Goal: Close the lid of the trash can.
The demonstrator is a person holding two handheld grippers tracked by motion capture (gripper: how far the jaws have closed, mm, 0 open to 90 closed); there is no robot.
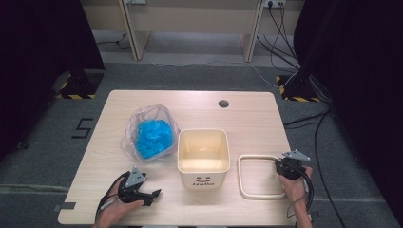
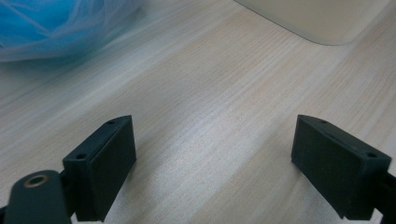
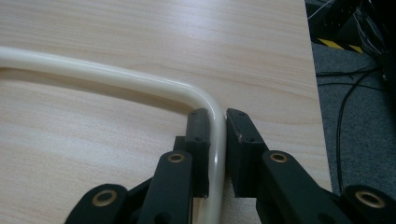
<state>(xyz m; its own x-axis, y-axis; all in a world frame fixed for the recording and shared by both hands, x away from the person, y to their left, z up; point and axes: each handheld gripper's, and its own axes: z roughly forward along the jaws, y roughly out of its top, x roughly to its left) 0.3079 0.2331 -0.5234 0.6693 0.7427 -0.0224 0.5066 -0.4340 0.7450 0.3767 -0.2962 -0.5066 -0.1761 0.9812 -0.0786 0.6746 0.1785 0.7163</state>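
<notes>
Two grippers on the light wooden table (image 1: 247, 114) here, and they're doing very different things. Over on the right, the right gripper (image 1: 281, 166) has its jaws clamped on the cream rectangular ring frame (image 1: 243, 183), which lies flat on the table just right of the bin. The grab is on the frame's right side, right below its far-right rounded corner; in the right gripper view you can see the tube (image 3: 140, 81) bend and run straight down between the two black pads (image 3: 198, 140), squeezed from both sides. That spot sits close to the table's right edge, with grey floor and cables past it.

Meanwhile the left gripper (image 1: 154, 194) sits at the near-left of the table, jaws spread wide with nothing between them, just bare wood grain in its own view.

Middle of the table there's the cream square bin (image 1: 203, 156) with a smiley and "Hello" on the near side. Far-left of it, just beside, a clear plastic bag (image 1: 149, 130) stuffed with something blue.
</notes>
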